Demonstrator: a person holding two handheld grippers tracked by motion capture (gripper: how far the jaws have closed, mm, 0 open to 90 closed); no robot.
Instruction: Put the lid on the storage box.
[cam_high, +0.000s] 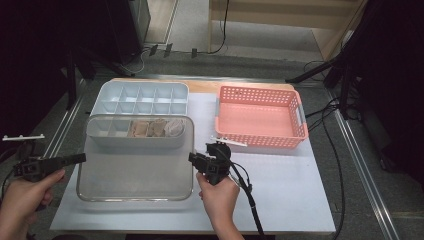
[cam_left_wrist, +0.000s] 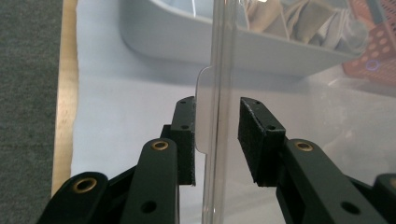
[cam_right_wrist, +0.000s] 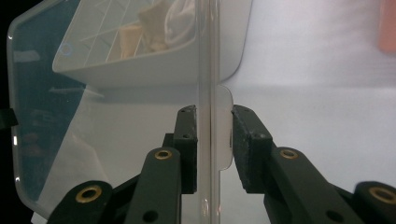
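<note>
A clear plastic lid (cam_high: 135, 175) hangs level between my two grippers, above the white mat and over the front edge of a pale divided box (cam_high: 100, 138). My left gripper (cam_high: 80, 158) is shut on the lid's left rim, and my right gripper (cam_high: 192, 158) is shut on its right rim. In the left gripper view the lid's edge (cam_left_wrist: 222, 56) and its small tab run upright between that gripper's (cam_left_wrist: 217, 105) pads. The right gripper view shows the same for its gripper (cam_right_wrist: 212, 109), with the lid (cam_right_wrist: 208, 56) between the pads. Folded beige cloths (cam_high: 155, 128) fill the box's right compartments.
A second, pale blue divided box (cam_high: 107, 95) with empty compartments stands behind the first. A pink perforated basket (cam_high: 260, 140) sits at the back right, with a small white stick (cam_high: 227, 141) by its front left corner. The white mat (cam_high: 280, 190) covers the table.
</note>
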